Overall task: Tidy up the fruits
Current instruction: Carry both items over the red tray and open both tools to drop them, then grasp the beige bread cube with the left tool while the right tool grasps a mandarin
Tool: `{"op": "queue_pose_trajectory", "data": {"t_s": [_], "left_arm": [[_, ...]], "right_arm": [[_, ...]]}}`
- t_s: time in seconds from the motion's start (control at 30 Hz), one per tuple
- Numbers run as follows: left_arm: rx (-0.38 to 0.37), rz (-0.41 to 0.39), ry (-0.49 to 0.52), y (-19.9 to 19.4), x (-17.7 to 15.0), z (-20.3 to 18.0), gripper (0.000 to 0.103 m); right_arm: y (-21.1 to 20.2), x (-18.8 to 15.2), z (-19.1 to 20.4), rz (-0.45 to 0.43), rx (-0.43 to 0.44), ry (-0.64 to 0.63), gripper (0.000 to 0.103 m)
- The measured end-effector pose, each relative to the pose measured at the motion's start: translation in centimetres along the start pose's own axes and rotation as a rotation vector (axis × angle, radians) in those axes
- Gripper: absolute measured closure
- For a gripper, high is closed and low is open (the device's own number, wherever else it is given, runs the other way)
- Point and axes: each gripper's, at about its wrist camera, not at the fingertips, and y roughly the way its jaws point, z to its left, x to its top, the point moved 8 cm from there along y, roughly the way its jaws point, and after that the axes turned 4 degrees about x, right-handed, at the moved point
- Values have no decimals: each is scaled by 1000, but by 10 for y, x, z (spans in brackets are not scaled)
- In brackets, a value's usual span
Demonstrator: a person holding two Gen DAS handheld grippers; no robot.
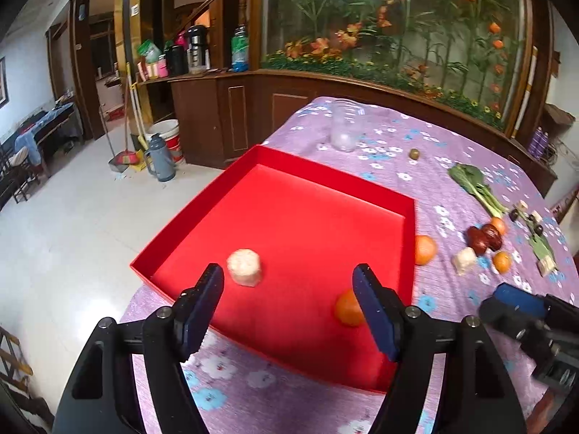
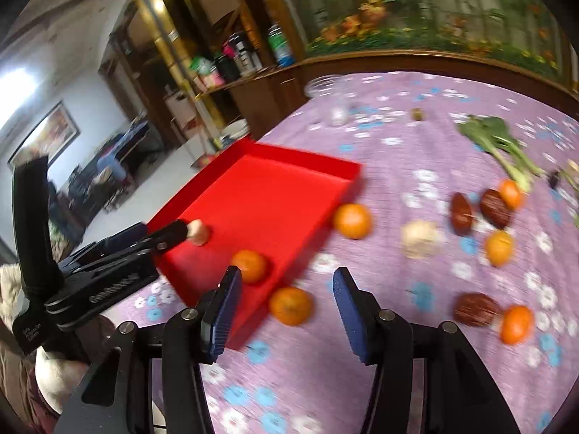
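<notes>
Both grippers, left gripper [image 1: 287,311] and right gripper [image 2: 287,314], had chunky black frames, ribbed blue pads [image 2: 226,316] and silver screws [image 2: 189,313].

A: What is seen between the right tongs [image 2: 287,313]?
B: Nothing is gripped; an orange [image 2: 291,306] is seen beyond the parted jaws, just beside the red tray [image 2: 289,159].

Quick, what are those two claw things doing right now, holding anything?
Left gripper: open, holding nothing.
Right gripper: open, holding nothing.
</notes>
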Motion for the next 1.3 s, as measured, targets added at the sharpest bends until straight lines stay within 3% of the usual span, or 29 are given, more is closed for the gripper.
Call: {"op": "queue_pose_trajectory", "data": {"t_s": [0.27,0.53,0.7,0.97,1.3], "left_arm": [[-69,5,0,-13,-4,-26,29],[-189,57,133,-6,-19,-103,29],[-248,71,211,6,-19,-148,29],[-227,81,374,40,-10,-198,30],[-200,110,478,86,-10,-226,30]], "right_arm": [[-70,-24,-101,-62,-164,131,45],[-107,-44,-174,-93,-255,246,45],[-95,-49,-172,-65,-225,214,45],[-56,-48,-165,0,-203,164,45],[-43,-49,-166,31,-196,138,45]]}}
